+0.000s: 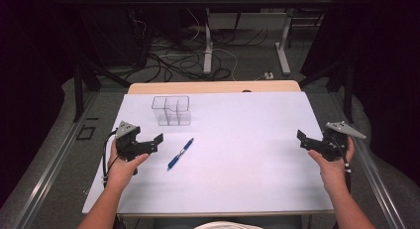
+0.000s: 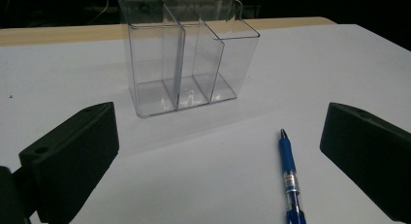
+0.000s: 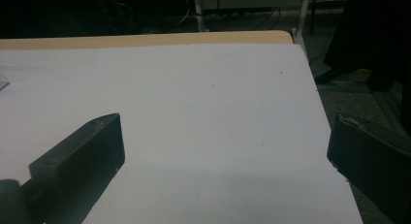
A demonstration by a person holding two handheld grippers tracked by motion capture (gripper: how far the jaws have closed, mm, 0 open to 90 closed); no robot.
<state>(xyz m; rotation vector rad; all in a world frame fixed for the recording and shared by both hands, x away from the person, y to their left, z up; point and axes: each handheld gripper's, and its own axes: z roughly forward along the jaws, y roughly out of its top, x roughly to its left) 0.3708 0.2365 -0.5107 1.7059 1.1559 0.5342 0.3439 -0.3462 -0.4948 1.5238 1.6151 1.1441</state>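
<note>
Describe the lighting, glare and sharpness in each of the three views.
High view: the white table is evenly bright, the surroundings fall to near black, the image is soft. Left gripper view: the clear organizer shows pale reflections on its walls, the blue pen is fairly sharp. Right gripper view: dimmer overall, with a shadow band across the near table and dark jaws lacking detail.

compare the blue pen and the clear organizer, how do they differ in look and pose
The blue pen is slim, opaque at its grip and lies flat; the clear organizer is a see-through box, standing upright with its compartments empty. The pen lies nearer the left gripper; the organizer stands farther back. Both rest on the white table, apart from each other.
</note>
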